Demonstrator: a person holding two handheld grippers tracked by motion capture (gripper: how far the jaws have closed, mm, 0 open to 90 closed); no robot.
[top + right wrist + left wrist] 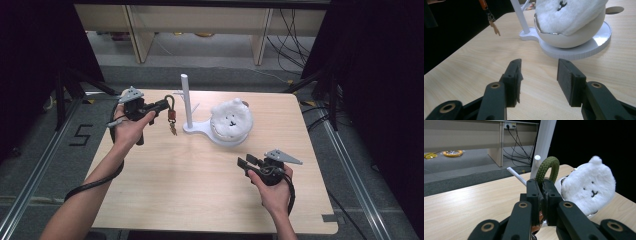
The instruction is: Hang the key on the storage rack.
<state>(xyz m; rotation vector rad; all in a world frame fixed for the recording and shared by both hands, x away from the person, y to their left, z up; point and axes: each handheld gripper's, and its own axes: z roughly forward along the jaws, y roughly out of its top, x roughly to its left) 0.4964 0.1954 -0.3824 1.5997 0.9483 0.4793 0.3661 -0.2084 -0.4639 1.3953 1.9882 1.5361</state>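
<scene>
The left claw (164, 105) is pinching the olive-green braided cord loop (547, 168) of a small keychain with a brown tag and dangling keys (172, 123), holding it in the air over the worktop's (200, 190) far left part, just beside the white plastic peg stand (187, 102). The right claw (539, 75) is hovering wide apart and empty near the right edge. The keychain is probably light and floppy, swinging freely, so the stiff cord loop is looking like the best place to grip.

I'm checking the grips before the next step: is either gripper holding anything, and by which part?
The left gripper pinches the keychain by its green rope loop, keys dangling below. The right gripper is open and holds nothing.
</scene>
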